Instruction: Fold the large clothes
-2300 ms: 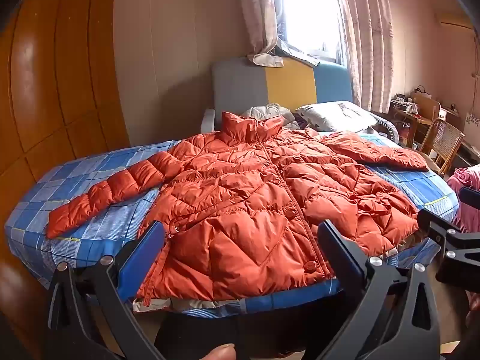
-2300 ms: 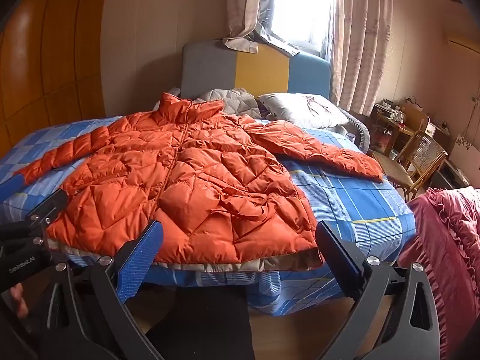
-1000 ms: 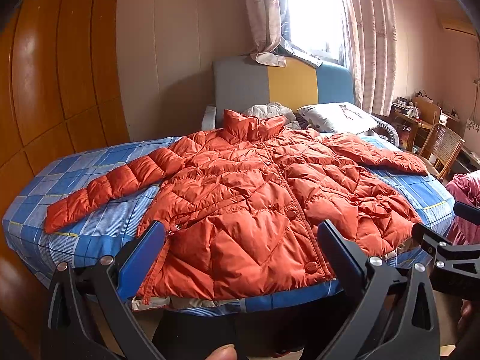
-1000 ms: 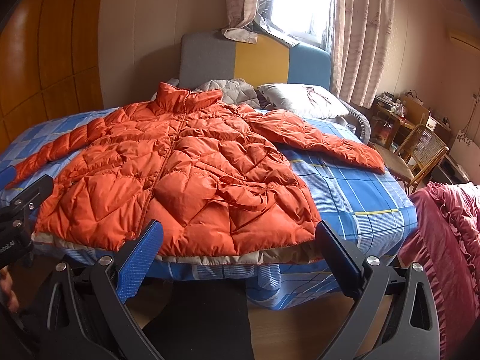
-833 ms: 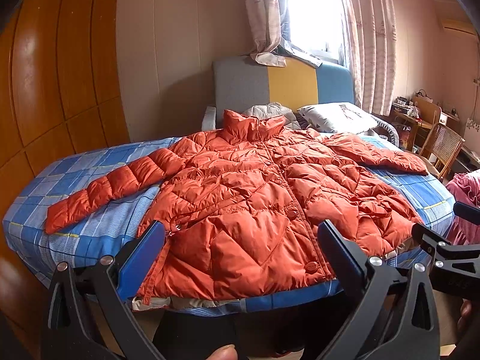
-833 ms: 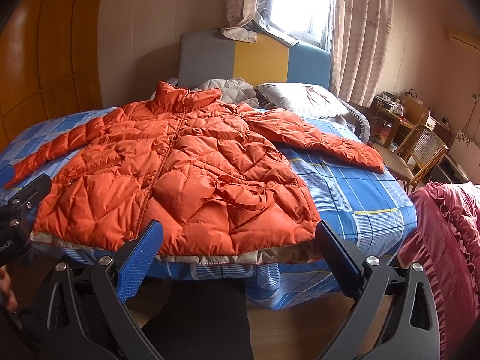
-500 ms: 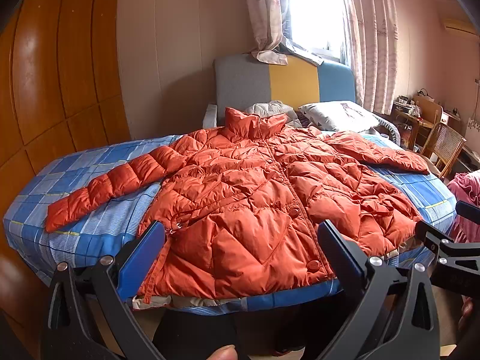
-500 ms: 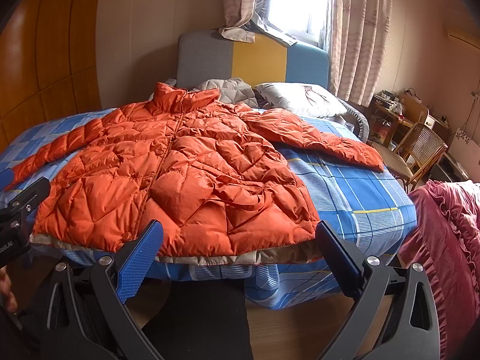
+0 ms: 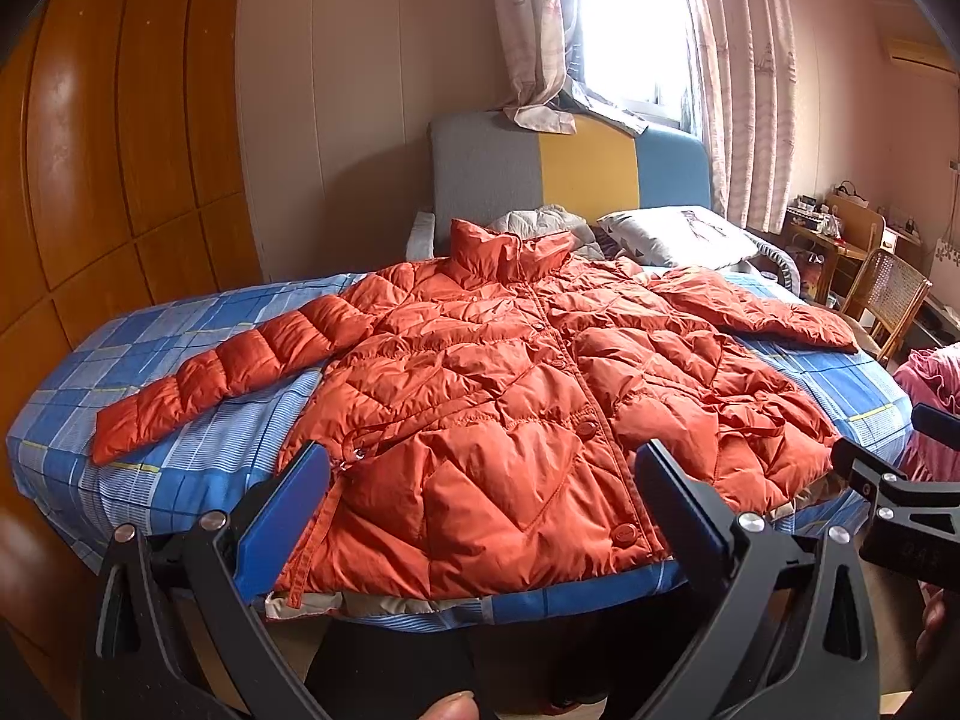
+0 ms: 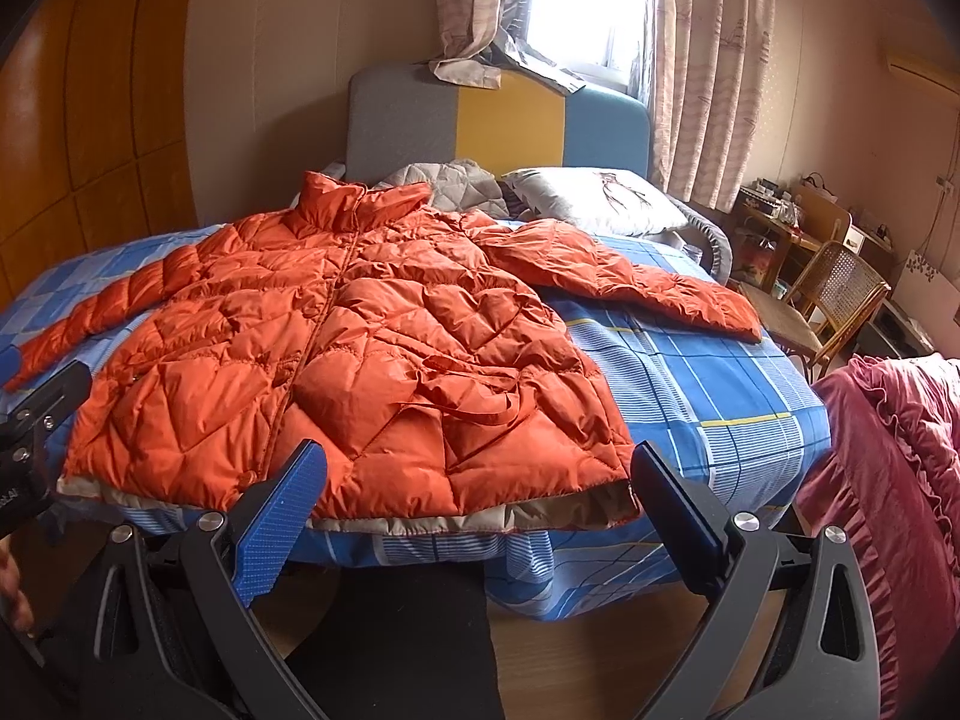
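Observation:
An orange quilted puffer jacket lies flat, front up and buttoned, on a bed with a blue checked sheet. Both sleeves are spread out to the sides. Its hem hangs at the near bed edge. My left gripper is open and empty, held just off the hem's left half. My right gripper is open and empty in front of the hem's right corner; the jacket fills that view too. Each gripper shows at the edge of the other's view.
A grey, yellow and blue headboard and a pillow stand at the far end. A wooden wardrobe is on the left. A wicker chair and a dark red ruffled cover are on the right.
Both grippers have drifted slightly closer to the bed and a little higher. The jacket has not moved, and both grippers stay open.

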`<state>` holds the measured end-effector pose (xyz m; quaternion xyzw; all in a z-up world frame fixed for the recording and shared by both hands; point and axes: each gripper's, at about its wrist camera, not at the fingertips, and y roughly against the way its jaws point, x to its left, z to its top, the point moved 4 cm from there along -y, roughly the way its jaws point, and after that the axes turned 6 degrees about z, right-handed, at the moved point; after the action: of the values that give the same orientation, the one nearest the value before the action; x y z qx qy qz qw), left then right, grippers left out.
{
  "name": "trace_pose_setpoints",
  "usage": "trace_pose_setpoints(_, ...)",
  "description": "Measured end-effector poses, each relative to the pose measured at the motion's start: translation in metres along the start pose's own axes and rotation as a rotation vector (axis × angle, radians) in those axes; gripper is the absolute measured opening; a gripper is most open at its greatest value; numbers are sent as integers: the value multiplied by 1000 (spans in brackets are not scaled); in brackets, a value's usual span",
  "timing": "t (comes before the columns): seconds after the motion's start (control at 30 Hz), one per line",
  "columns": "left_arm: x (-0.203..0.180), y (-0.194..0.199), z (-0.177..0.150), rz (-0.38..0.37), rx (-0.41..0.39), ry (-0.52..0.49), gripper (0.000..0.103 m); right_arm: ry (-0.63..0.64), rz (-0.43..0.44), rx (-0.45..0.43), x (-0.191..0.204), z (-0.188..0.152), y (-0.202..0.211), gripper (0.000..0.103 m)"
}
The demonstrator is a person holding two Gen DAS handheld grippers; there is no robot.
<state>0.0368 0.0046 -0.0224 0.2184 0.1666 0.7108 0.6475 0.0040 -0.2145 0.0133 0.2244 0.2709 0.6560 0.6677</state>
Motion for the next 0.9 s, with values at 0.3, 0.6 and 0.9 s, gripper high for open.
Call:
trace_pose_setpoints(0.3,1,1,4,3,0,9,101,-1,0,-1,-1,0,0,100)
trace_pose_setpoints(0.6,3,2,5,0,-7,15,101,0,2,-3,-1,1,0,100)
trace_pose_setpoints(0.9,3,3,4,0,-12,14,101,-2,-2,-3,-2,3,1,100)
